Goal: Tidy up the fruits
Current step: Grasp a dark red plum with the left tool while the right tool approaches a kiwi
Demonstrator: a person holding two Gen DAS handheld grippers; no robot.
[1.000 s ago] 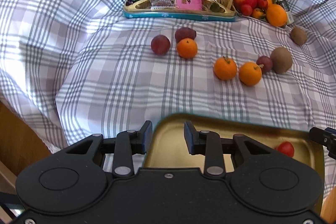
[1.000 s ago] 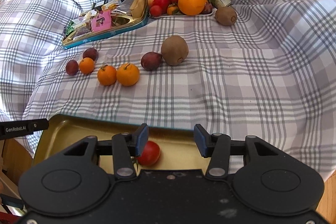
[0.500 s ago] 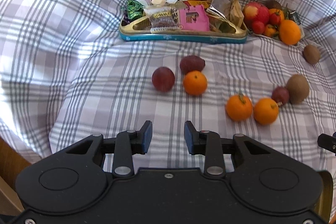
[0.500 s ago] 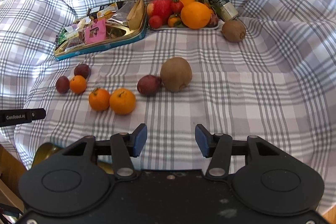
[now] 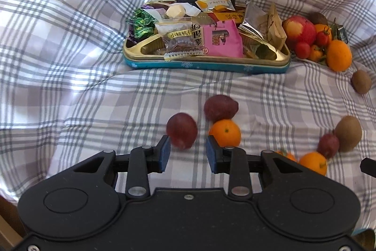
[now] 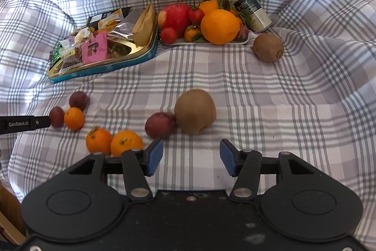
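Observation:
Loose fruit lies on a checked cloth. In the left wrist view my left gripper [image 5: 186, 153] is open, just short of a dark red plum [image 5: 181, 129]; a purple fruit [image 5: 220, 107] and a small orange [image 5: 225, 133] lie beside it. In the right wrist view my right gripper [image 6: 191, 158] is open and empty, just short of a large kiwi [image 6: 195, 114] and a dark red fruit [image 6: 160, 125]. Two oranges [image 6: 114, 141] lie to its left. A white plate [image 6: 211, 41] at the back holds an apple, tomatoes and a big orange [image 6: 219, 26].
A gold and teal tin tray [image 5: 206, 62] full of snack packets stands at the back. A can [image 6: 252, 13] lies behind the fruit plate, and a second kiwi [image 6: 268, 47] lies beside it. The cloth rises in folds on the left and right.
Both grippers have moved forward from the gold tray holding a tomato, which has dropped out of view, toward the loose fruit. Both stay open.

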